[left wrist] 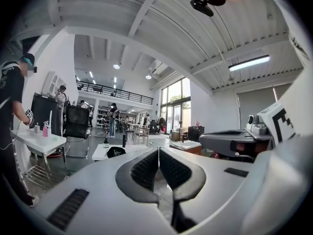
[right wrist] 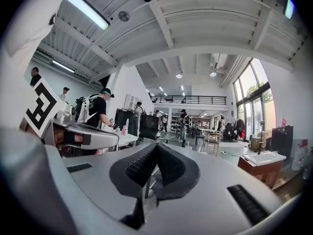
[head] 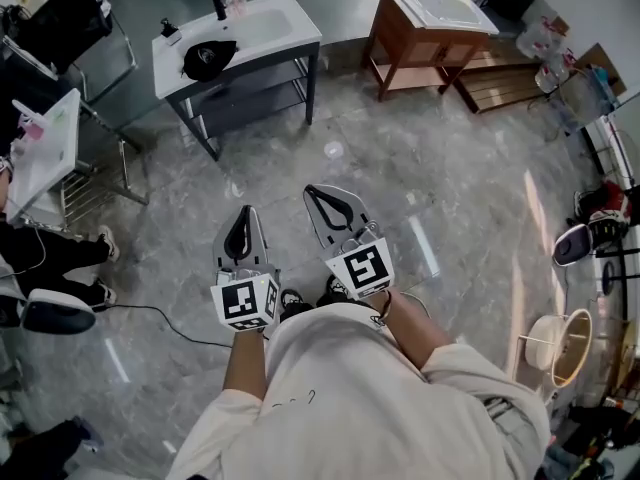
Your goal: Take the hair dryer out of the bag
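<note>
Two tools, left gripper [head: 245,214] and right gripper [head: 318,196], are sitting shut (nothing inside); a black bag [head: 209,59] is lying far away.

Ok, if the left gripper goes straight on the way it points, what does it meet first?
The way looks free over open floor; the left gripper would likely first reach the white sink table bearing the black bag, though depth is unclear.

Left gripper [head: 244,214] and right gripper [head: 314,194]: grey shells, black ribbed pads [left wrist: 145,169], black-and-white square-patterned marker cubes [head: 245,301]. Ahead of them: black bag [head: 208,59], white washstand [head: 270,28], grey marbled floor [head: 450,198].
</note>
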`<state>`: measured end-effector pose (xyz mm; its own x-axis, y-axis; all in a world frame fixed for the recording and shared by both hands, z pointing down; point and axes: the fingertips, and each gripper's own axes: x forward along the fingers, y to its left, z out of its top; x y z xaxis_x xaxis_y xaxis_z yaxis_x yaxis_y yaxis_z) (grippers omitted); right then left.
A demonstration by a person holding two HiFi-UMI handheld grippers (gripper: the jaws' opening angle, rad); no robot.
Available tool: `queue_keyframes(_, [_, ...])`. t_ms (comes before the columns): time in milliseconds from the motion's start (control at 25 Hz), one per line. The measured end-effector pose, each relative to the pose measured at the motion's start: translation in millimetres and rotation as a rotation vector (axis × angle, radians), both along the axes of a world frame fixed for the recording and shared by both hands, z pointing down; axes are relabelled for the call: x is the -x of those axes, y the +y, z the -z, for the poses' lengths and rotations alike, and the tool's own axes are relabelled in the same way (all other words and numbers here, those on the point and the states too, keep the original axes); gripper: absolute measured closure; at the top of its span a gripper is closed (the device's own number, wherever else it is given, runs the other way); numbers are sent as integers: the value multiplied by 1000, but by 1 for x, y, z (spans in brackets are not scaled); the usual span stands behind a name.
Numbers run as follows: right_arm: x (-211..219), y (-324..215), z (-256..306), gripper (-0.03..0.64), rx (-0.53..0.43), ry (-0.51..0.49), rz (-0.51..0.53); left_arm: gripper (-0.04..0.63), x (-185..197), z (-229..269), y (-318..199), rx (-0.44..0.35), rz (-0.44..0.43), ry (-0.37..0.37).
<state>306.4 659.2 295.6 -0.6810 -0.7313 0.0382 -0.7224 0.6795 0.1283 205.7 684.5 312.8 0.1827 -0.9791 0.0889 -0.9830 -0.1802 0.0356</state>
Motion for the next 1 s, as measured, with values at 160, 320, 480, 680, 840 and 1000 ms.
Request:
queue_keyframes(160, [12,-2,0,614,-3,10,9,570,7,-2,-4,20,-32,10])
queue_keyframes(320, [26,-1,-6,591,27,16,3,509,20,-10,-2,41,-45,7])
queue_keyframes(480, [46,3,-13,569,61,42,3,509,41,-17,4,52,-54,5])
queue_keyframes(680, [71,-3,-28,565,83,75,6,512,76,-36,4,88,-39,23])
queue_keyframes(840, [79,-13,-37,563,110,112,18,514,91,-51,-3,115,-15,45])
queue_keyframes(1000, [88,-51,-44,563,104,111,38,515,105,-57,-32,124,11,40])
